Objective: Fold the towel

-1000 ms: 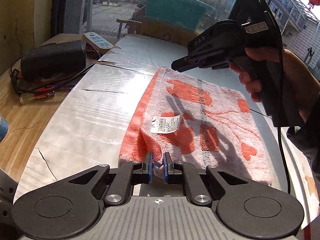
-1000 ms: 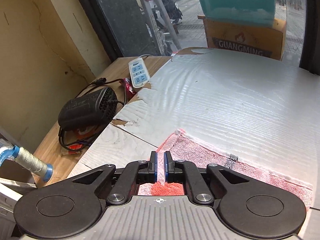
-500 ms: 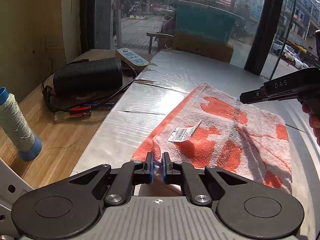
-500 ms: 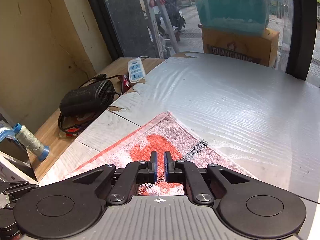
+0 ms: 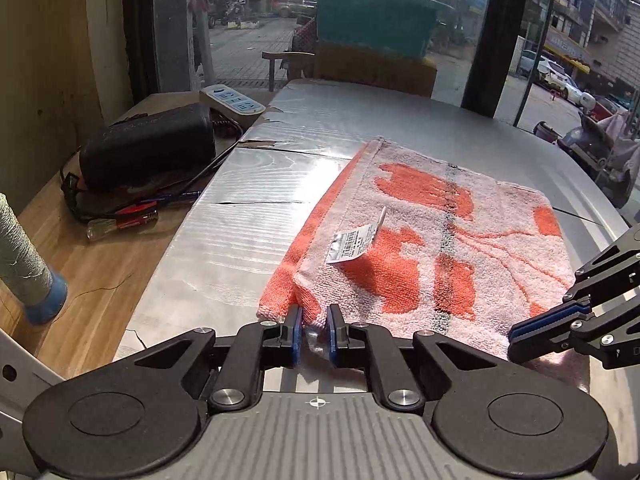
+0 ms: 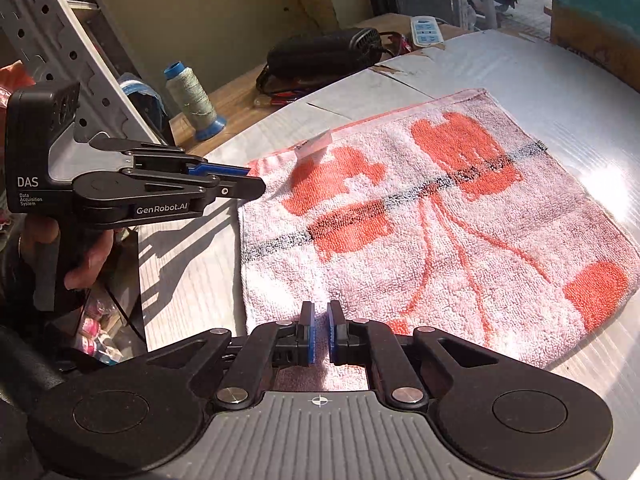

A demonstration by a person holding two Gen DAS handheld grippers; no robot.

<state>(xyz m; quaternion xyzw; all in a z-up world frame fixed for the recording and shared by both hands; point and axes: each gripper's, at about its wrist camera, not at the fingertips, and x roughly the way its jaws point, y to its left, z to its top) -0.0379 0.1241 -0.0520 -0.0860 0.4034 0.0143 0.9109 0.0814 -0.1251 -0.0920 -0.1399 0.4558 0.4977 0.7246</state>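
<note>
Left wrist view: left gripper pinches the towel corner; right gripper, fingers narrow, sits at the adjacent corner, the towel stretching ahead.

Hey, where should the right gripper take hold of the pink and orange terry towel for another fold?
Probably the towel's near right corner, approached low from the near edge. The right gripper sits there already, and the left gripper pinches the matching left corner, so both corners can lift evenly.

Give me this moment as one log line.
task: fold towel | towel: folded, flat on table | left gripper: shut on near corner | right gripper: at near edge, grip unclear
</note>
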